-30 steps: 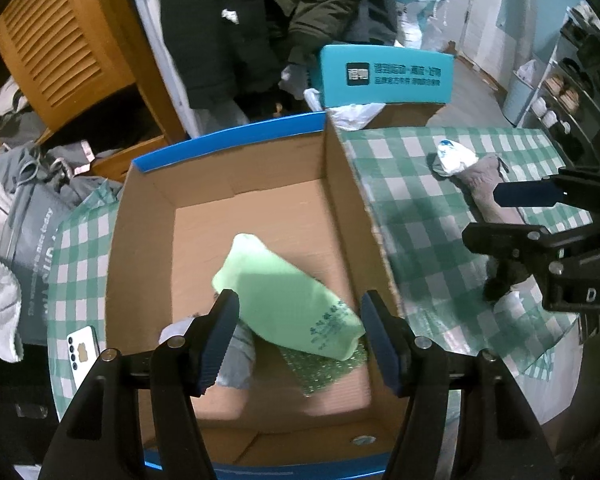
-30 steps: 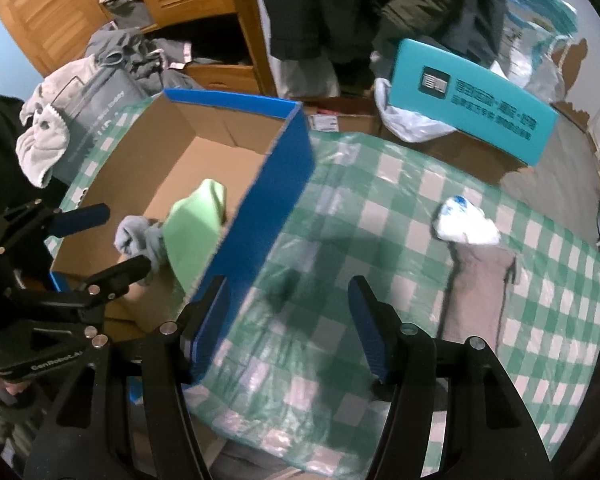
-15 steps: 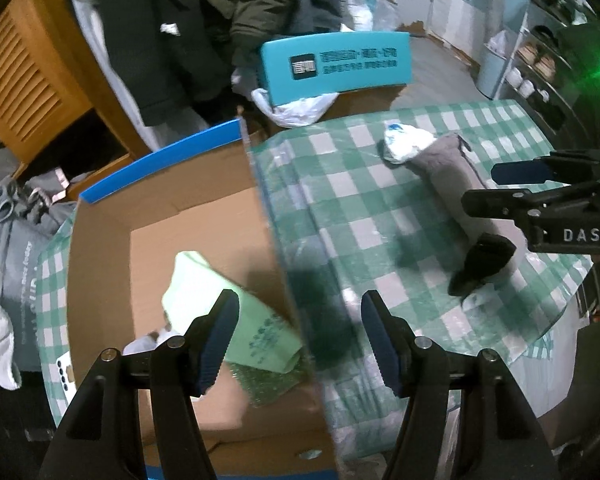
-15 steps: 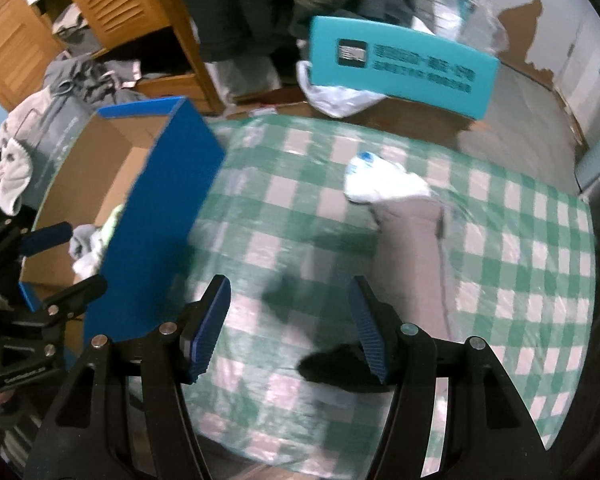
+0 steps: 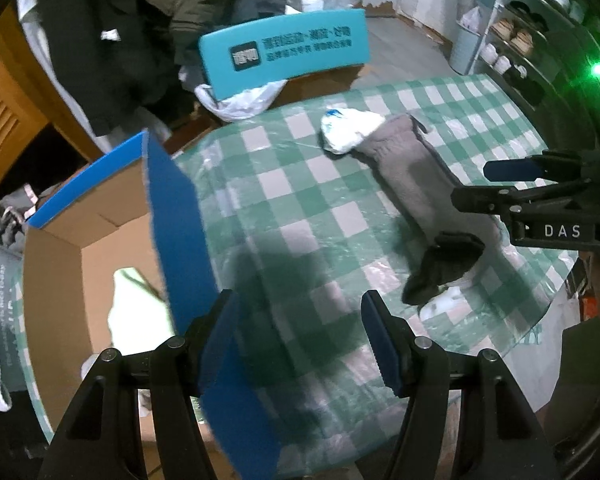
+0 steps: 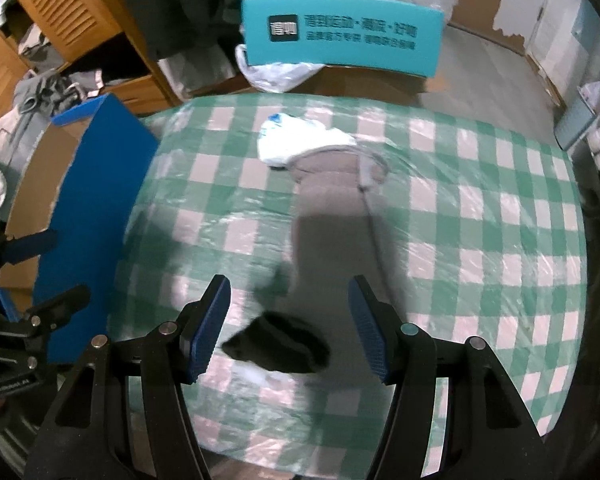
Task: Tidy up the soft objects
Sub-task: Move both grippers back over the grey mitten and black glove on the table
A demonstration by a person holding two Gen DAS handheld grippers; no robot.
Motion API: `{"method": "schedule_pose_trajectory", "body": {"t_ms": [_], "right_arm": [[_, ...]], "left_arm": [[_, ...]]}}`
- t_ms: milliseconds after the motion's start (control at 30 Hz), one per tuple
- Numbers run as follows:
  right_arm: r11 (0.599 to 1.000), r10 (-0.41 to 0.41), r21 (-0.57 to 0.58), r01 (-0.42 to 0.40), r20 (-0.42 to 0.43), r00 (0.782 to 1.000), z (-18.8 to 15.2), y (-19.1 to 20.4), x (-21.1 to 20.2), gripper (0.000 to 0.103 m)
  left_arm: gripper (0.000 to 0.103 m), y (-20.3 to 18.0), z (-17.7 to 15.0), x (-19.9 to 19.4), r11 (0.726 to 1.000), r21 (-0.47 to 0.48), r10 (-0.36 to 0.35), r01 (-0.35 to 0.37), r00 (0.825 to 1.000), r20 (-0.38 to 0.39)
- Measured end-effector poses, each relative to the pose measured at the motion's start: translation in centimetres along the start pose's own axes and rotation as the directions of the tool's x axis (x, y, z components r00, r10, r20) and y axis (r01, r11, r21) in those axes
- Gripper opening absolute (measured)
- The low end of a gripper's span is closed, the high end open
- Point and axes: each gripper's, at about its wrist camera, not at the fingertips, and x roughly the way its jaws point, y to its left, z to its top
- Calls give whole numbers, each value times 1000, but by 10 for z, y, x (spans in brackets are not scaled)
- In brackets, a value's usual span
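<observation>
On the checked tabletop point(image 6: 480, 208) a long grey soft piece point(image 6: 332, 216) lies stretched from near to far, a white bundle point(image 6: 296, 140) touching its far end and a small dark sock-like item point(image 6: 280, 346) at its near end. Both grippers hang empty with jaws apart — the right gripper point(image 6: 288, 330) poised just above the dark item, the left gripper point(image 5: 300, 338) over bare cloth beside the box. My reading: this is the reach for the next soft thing to go into the cardboard box point(image 5: 100, 216) at the left. What it calls for next is lowering the right gripper so the dark item sits between the pads, then closing gently.

Only the left wrist view looks into the box, where a pale green pack point(image 5: 140, 312) already rests — the right wrist view catches just its blue outer wall, but frames the dark item squarely.
</observation>
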Motion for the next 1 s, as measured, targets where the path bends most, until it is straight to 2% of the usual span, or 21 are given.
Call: {"method": "schedule_pose_trajectory", "body": {"t_ms": [533, 833, 1000], "right_arm": [[994, -62, 83, 69, -84, 995, -23, -50, 22, 61], [993, -94, 52, 105, -174, 980, -38, -56, 43, 61], [994, -91, 35, 99, -189, 978, -39, -47, 50, 61]], "left_arm": [[65, -41, 15, 39, 996, 79, -34, 38, 998, -46], [65, -56, 19, 53, 992, 109, -51, 58, 996, -71], [68, -57, 18, 56, 992, 114, -45, 54, 996, -79]]}}
